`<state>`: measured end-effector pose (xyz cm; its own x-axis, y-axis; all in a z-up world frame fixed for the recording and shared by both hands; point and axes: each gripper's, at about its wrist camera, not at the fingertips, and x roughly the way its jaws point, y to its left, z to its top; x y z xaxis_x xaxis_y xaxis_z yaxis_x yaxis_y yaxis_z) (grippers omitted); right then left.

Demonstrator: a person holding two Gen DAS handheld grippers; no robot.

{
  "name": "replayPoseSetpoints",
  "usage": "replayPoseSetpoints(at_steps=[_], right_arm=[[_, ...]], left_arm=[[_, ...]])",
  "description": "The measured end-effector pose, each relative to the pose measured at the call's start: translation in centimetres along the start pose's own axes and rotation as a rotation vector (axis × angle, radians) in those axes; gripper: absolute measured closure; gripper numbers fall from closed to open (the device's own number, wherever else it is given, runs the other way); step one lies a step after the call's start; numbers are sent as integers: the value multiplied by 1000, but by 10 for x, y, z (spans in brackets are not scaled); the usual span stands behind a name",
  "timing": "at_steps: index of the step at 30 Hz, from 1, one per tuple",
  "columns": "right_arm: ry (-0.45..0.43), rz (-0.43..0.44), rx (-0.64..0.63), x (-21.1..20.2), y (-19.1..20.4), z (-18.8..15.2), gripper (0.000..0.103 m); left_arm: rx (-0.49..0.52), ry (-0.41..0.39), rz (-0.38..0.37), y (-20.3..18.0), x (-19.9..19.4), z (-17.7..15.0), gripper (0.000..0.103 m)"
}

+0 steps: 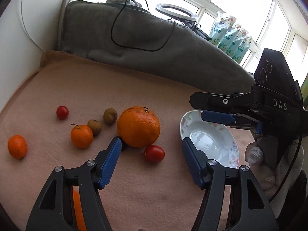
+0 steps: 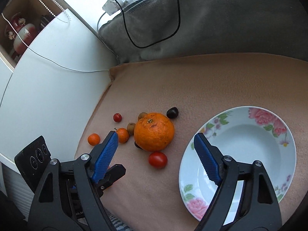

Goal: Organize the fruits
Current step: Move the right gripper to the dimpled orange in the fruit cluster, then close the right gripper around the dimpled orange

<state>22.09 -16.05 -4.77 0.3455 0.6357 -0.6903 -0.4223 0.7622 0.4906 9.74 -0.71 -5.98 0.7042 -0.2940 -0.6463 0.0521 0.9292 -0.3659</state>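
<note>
A large orange (image 1: pixel 138 126) (image 2: pixel 154 131) lies on the pink blanket with a red tomato (image 1: pixel 154 154) (image 2: pixel 157 159) just in front of it. Left of it lie two small tangerines (image 1: pixel 81 136) (image 1: pixel 17 146), two brown kiwis (image 1: pixel 110 115) (image 1: pixel 94 127) and a small red tomato (image 1: pixel 62 112). A dark fruit (image 2: pixel 172 112) sits behind the orange. An empty floral white plate (image 1: pixel 221 150) (image 2: pixel 284 150) lies to the right. My left gripper (image 1: pixel 152 144) is open, hovering near the orange and tomato. My right gripper (image 2: pixel 156 136) (image 1: pixel 211 107) is open, above the plate's left edge.
A grey cushion (image 1: pixel 154 57) with a black cable (image 1: pixel 134 38) rises behind the blanket. A white wall (image 2: pixel 48 96) borders the left. Refill pouches (image 1: pixel 229 36) and a ring light (image 1: pixel 176 12) stand by the window. A gloved hand (image 1: pixel 256 154) holds the right gripper.
</note>
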Motion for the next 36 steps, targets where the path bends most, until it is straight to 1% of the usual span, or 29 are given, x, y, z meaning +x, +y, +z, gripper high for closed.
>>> replayPoseSetpoints(at_steps=[4, 9, 11, 15, 21, 25, 30, 36], right_arm=[[63, 22, 2, 21, 2, 10, 28], [127, 37, -19, 46, 6, 17, 29], [140, 24, -30, 54, 8, 20, 30], [155, 12, -32, 64, 7, 21, 33], [177, 14, -41, 76, 9, 20, 33], [187, -2, -49, 84, 11, 18, 33], [206, -16, -59, 95, 13, 15, 33], [207, -35, -70, 102, 15, 13, 33]], left_arm=[[-35, 28, -13, 5, 13, 0, 39], [-57, 33, -10, 11, 21, 4, 43], [-65, 35, -3, 14, 25, 6, 44], [-65, 37, 0, 16, 31, 8, 44], [-60, 46, 2, 15, 37, 10, 45], [-49, 44, 11, 10, 39, 13, 45], [-62, 53, 14, 14, 41, 12, 45], [-58, 59, 24, 12, 45, 14, 46]])
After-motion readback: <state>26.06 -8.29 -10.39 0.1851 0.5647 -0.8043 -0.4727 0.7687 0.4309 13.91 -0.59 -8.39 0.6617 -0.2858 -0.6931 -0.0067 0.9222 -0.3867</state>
